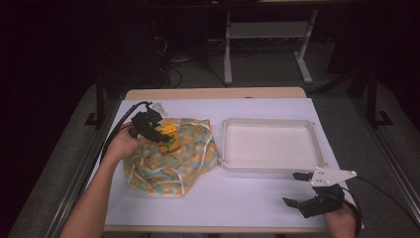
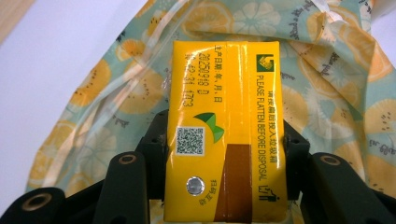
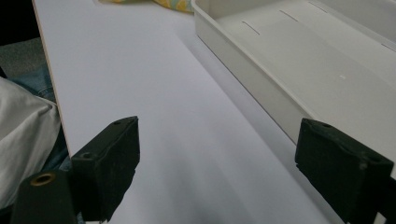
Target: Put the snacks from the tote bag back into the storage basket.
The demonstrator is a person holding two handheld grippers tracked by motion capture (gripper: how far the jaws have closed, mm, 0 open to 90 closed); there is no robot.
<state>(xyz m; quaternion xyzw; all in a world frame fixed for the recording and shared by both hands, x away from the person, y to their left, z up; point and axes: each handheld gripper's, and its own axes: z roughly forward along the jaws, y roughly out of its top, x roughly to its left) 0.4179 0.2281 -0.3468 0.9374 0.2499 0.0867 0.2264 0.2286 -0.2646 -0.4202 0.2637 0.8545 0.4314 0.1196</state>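
A yellow drink carton [image 2: 224,130] with a QR code and printed text is clamped between the black jaws of my left gripper [image 1: 166,139], held over a fruit-patterned cloth bag [image 1: 168,163] that lies crumpled on the left of the table. In the left gripper view the cloth bag [image 2: 336,93] spreads beneath and around the carton [image 1: 170,135]. My right gripper [image 1: 296,188] rests near the table's front right edge, open with nothing between its jaws, just in front of an empty white tray [image 1: 270,167].
The white tray's [image 3: 243,56] near wall runs along the right of the right gripper view. White table surface [image 1: 237,193] stretches between bag and right gripper. Table legs and cables stand on the floor beyond the far edge.
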